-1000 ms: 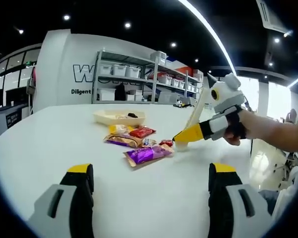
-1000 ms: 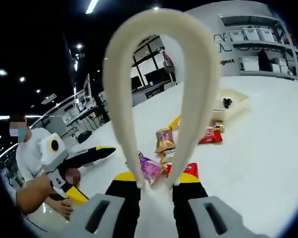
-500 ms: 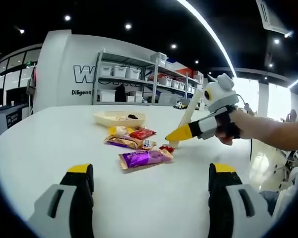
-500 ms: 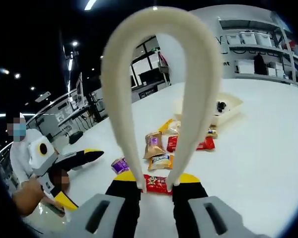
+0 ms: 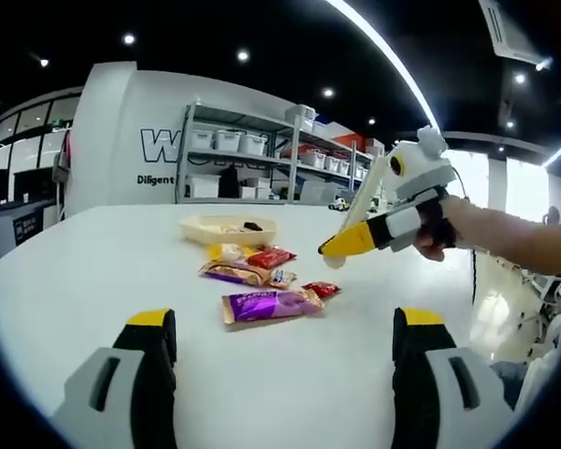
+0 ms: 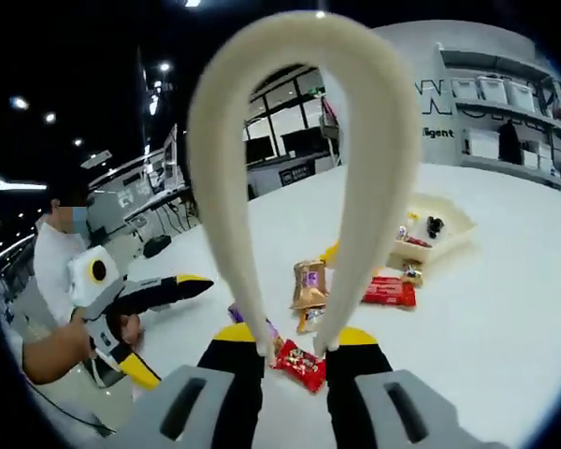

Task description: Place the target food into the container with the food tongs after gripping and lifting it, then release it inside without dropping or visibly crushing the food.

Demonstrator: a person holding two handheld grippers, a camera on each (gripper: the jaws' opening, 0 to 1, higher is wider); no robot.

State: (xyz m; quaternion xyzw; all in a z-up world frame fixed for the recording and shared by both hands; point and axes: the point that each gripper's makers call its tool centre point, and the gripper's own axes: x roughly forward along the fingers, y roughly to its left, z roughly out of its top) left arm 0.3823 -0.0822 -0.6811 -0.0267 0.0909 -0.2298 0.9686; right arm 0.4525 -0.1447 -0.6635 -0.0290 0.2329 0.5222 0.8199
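The left gripper (image 5: pixel 280 332) sits low with jaws spread wide. The right gripper (image 6: pixel 294 348), raised by a hand (image 5: pixel 434 229), clamps the cream tongs' arms.

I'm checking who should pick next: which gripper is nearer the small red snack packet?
Right. The right gripper hangs just above the small red snack packet, and its tongs frame it in its own view. The left gripper sits well back across bare table.

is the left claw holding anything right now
No, the left claw stands open with bare white table between its jaws, and the snack packets lie farther off on the table.
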